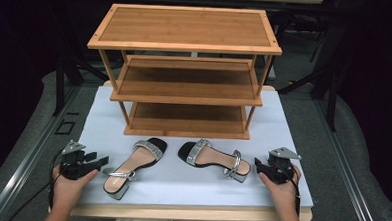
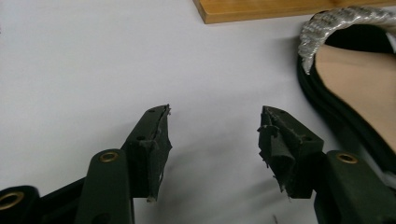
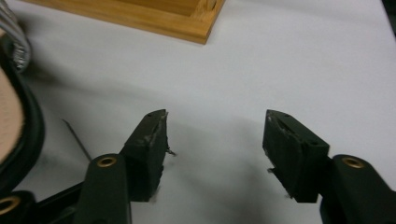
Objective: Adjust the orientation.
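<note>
On the white mat, just in front of the wooden rack: left sandal [image 1: 134, 164] lying at a slant, toe toward the rack, heel toward the table's near edge; right sandal [image 1: 213, 159] lying almost crosswise, toe near the middle of the mat, heel pointing to the right gripper. Well apart from each other, neither lifted, neither on a shelf. Nothing done yet, judging by that: both still to be picked up and, most likely, set onto the rack.

Just beside the left sandal's heel strap, left gripper [image 1: 94, 162], jaws apart, gripping nothing, resting low on the mat; toe strap of that sandal at the right edge of the left gripper view. Just beside the right sandal's heel, right gripper [image 1: 259, 166], jaws likewise apart and empty.

Behind the sandals, rack [image 1: 186, 99] with three shelves, all bare. Under everything, white mat [image 1: 103, 121] over a wooden table [image 1: 189, 212].
</note>
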